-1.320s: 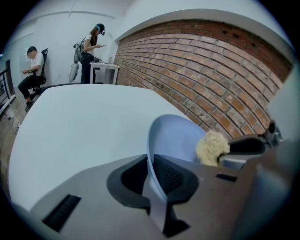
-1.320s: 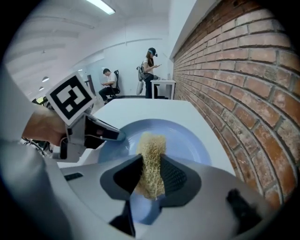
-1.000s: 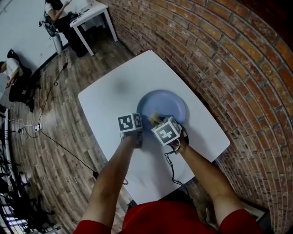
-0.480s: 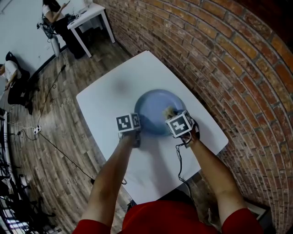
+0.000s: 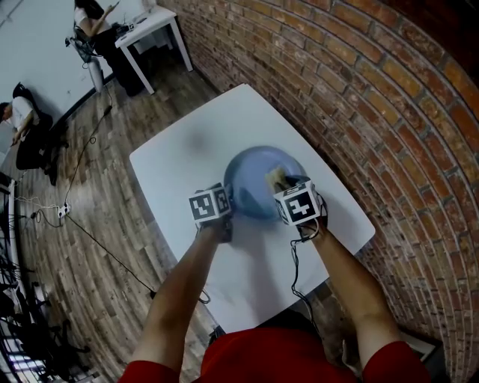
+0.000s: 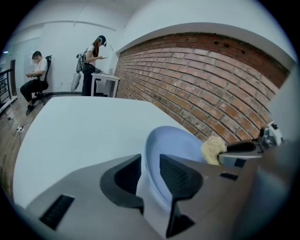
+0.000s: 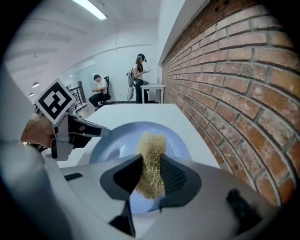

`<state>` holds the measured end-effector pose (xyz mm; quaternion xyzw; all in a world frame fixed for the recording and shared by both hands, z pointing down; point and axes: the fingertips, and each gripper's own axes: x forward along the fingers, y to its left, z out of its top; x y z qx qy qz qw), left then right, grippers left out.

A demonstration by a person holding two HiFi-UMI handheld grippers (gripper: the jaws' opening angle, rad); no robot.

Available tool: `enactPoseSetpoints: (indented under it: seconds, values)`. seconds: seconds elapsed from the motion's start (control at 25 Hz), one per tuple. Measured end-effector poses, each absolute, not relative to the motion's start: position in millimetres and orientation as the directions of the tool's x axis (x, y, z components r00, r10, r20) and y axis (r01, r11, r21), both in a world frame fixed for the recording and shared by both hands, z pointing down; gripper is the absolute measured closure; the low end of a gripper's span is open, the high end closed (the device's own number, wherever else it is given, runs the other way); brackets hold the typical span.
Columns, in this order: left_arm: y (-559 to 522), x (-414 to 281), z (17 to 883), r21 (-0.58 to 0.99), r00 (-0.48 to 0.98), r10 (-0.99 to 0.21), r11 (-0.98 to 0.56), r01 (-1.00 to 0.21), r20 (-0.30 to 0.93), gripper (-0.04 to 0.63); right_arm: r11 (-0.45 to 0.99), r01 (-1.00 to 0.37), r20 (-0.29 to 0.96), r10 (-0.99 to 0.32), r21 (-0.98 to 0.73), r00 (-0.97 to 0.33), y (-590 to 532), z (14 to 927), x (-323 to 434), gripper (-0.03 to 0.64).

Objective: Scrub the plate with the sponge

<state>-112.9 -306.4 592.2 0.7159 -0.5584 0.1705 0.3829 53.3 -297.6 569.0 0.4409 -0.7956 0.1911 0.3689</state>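
A blue plate [image 5: 253,185] lies on the white table [image 5: 179,157]. My left gripper [image 5: 227,199] is at the plate's left rim. Its jaws have just been opening and now stand open; in the left gripper view the plate's rim [image 6: 154,154] lies between the pads [image 6: 177,176] with a gap on each side. My right gripper [image 5: 280,182] is shut on a yellowish fibrous sponge [image 7: 151,159], held upright over the right part of the plate [image 7: 117,145]. The sponge [image 6: 213,149] also shows at the far rim in the left gripper view.
A brick wall [image 5: 374,97] runs close along the table's right and far side. The table's near-right edge [image 5: 352,243] is just beside my right hand. Far off on the wooden floor stand a second white table [image 5: 150,22] and two people [image 5: 93,22].
My right gripper has carried the sponge from the plate's near-left part across to its right side. The left gripper has stayed at the plate's left rim.
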Motion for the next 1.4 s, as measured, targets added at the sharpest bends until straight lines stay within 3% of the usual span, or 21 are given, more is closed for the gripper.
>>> enactPoseSetpoints:
  seconds: [0.2,0.44,0.8,1.08,1.4]
  values:
    - [-293.7,-118.7,555.9,0.292,0.285,-0.732,-0.122,-0.949,0.619,0.475,0.548,-0.837,0.651,-0.637,0.006,-0.413,-295.5,527.1,38.0,0.497]
    - [-274.9,-100.9,481.1,0.207,0.335,-0.841,-0.27,-0.94,0.426,0.552,0.599,-0.8,0.401,-0.725,-0.033,-0.56,-276.9,454.8,20.3,0.497]
    - [-230.8,-88.0,383.5,0.119,0.407,-0.901,-0.392,-0.912,0.151,0.572,0.636,-0.768,0.114,-0.759,-0.074,-0.641,-235.4,374.5,13.9,0.497]
    - [-209.2,-80.8,349.4,0.065,0.439,-0.896,-0.434,-0.898,0.073,0.572,0.658,-0.75,-0.012,-0.752,-0.063,-0.659,-210.6,346.2,16.0,0.497]
    - [-194.3,-79.1,340.1,0.062,0.441,-0.896,-0.438,-0.897,0.047,0.575,0.655,-0.753,-0.042,-0.756,-0.064,-0.653,-194.5,337.4,19.0,0.499]
